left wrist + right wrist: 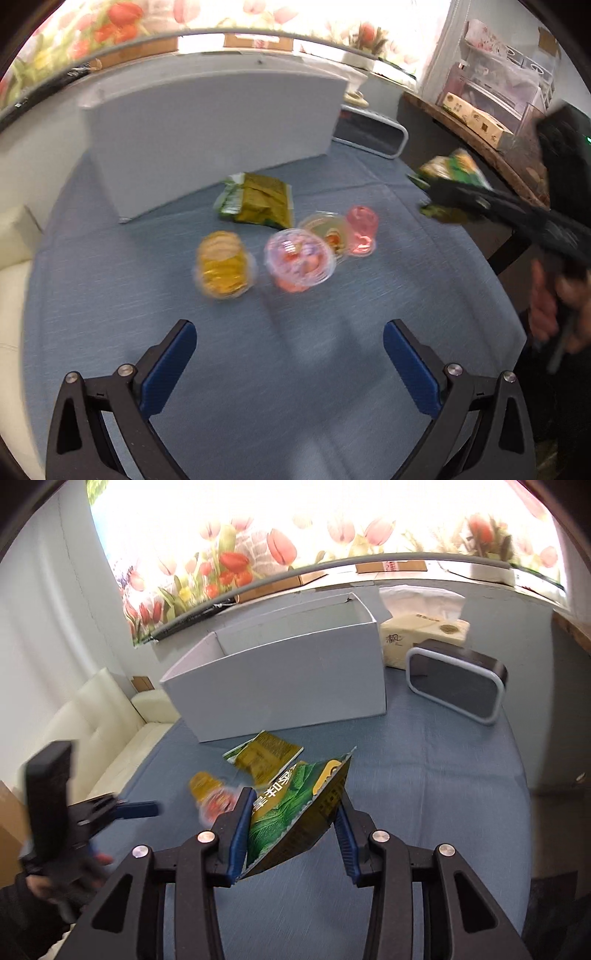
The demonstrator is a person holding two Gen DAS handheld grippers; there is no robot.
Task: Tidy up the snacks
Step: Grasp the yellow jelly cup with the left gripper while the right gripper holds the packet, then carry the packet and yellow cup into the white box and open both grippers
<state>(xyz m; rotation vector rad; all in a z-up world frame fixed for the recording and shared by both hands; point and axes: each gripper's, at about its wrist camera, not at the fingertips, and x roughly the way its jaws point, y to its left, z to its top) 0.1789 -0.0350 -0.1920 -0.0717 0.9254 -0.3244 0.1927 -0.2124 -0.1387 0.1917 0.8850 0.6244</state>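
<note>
My right gripper (pixel 295 805) is shut on a green snack packet (pixel 291 812) and holds it above the blue table; it also shows in the left wrist view (pixel 452 171). My left gripper (pixel 290 332) is open and empty above the cloth, short of a yellow jelly cup (pixel 223 264), a pink-lidded cup (pixel 299 260), an orange-lidded cup (pixel 325 230) and a small pink cup (pixel 362 230). A second green packet (pixel 258 201) lies flat in front of the open white box (pixel 280 668).
A dark speaker with a white frame (pixel 458 683) and a tissue pack (pixel 421 635) stand right of the box. A wooden shelf with boxes (pixel 476 122) is at the right. A cream sofa (pixel 96 720) lies left of the table.
</note>
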